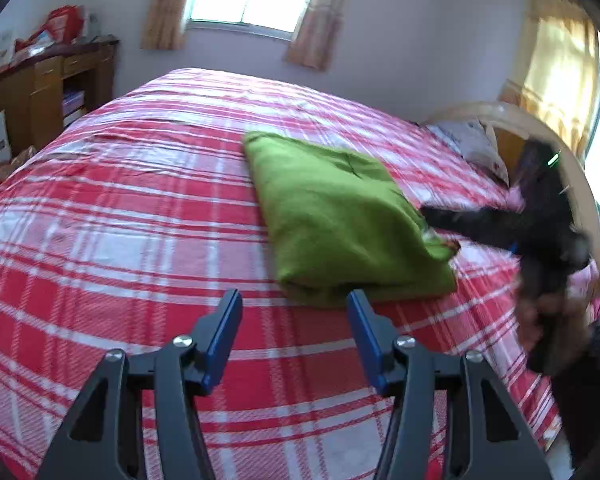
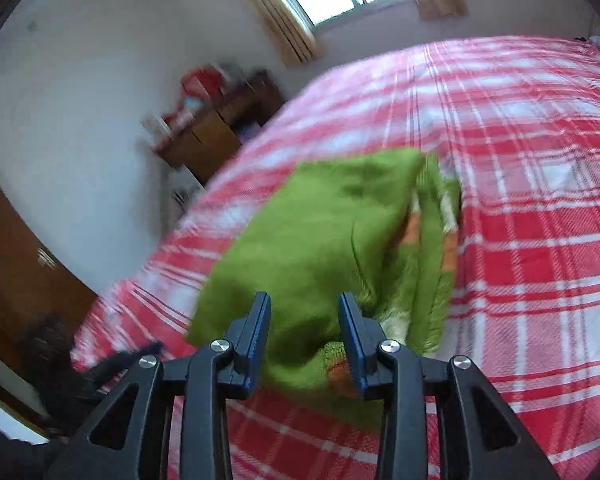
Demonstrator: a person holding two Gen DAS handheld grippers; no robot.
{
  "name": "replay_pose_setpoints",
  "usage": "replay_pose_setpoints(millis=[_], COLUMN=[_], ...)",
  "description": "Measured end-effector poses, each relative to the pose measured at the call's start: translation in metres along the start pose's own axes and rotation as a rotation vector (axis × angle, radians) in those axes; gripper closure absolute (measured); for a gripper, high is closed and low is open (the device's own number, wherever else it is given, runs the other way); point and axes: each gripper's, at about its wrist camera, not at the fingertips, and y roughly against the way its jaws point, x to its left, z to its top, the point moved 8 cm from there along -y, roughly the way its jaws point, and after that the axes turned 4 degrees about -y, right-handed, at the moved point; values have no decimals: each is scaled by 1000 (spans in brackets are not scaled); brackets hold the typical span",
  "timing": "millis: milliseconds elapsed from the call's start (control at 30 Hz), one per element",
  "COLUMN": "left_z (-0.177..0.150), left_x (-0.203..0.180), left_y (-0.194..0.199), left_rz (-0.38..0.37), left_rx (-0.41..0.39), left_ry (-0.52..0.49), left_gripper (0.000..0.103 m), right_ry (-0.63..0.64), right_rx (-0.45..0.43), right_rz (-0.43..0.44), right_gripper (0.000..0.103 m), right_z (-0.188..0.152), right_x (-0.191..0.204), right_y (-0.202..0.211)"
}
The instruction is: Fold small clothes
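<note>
Hovering over plaid bed (image 1: 100, 208), left gripper (image 1: 294, 300) angled down, jaws parted, gripping nothing. Lying folded just ahead: green garment (image 1: 332, 216). Pointing down over garment edge, right gripper (image 2: 304, 304), jaws apart, not pinching.

Each handheld tool is built from black angular linkage arms pierced with triangular cut-outs. On the left gripper (image 1: 294, 300), flat blue pads (image 1: 225, 332) are carried at the tips, and round silver screws (image 1: 183, 341) are set at the joints. The same black frame, blue pads and silver screws are seen on the right gripper (image 2: 304, 303).
</note>
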Motion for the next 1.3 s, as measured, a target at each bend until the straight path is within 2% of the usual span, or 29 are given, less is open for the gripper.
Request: replay_pose_setpoints(millis=[100, 167, 267, 367, 400, 433, 533, 600, 633, 667, 700, 733, 767, 1033, 1133, 1300], left_z=[2, 0, 0, -3, -2, -4, -6, -7, -7, -7, -7, -6, -4, 4, 14, 47], left_x=[11, 19, 28, 31, 30, 30, 27, 27, 28, 30, 32, 34, 37, 45, 41, 29], left_y=[9, 12, 11, 5, 3, 2, 2, 3, 4, 4, 5, 5, 5, 3, -3, -25], left_rz=[23, 41, 49, 24, 16, 9, 1, 13, 20, 23, 22, 21, 21, 38, 54, 64], left_rx=[-15, -19, -21, -8, -4, 0, 14, 15, 15, 15, 14, 12, 9, 3, 2, -5], left_ry=[15, 15, 34, 79, 89, 98, 98, 83, 81, 84, 91, 100, 108, 112, 74, 25], left_gripper=[46, 46, 46, 46, 46, 46, 46, 46, 46, 46, 46, 46, 46, 46, 46, 46], right_ry=[4, 30, 6, -10, -18, -39, -63, -42, -30, -25, -23, -27, -30, 38, 60, 80], right_rx=[50, 26, -27, -68, -69, -60, -4, -14, -17, -13, -8, 7, 11, -63, 3, -10], right_rz=[-37, -81, -94, -130, -129, -117, -56, -38, -40, -53, -66, -74, -66, -176, -263, -282], right_gripper=[67, 67, 67, 65, 61, 53, 51, 50, 53, 71, 82, 88, 90, 92, 92, 92], right_z=[-10, -12, -9, -2, 0, 0, -6, -7, -8, -9, -9, -10, -10, 3, -12, -13], right_x=[-8, -9, -9, -19, -21, -25, -23, -15, -13, -14, -16, -21, -22, -27, -44, -46], right_y=[-29, -29, -12, -6, -6, -11, -33, -37, -39, -40, -41, -40, -37, 12, -4, -10])
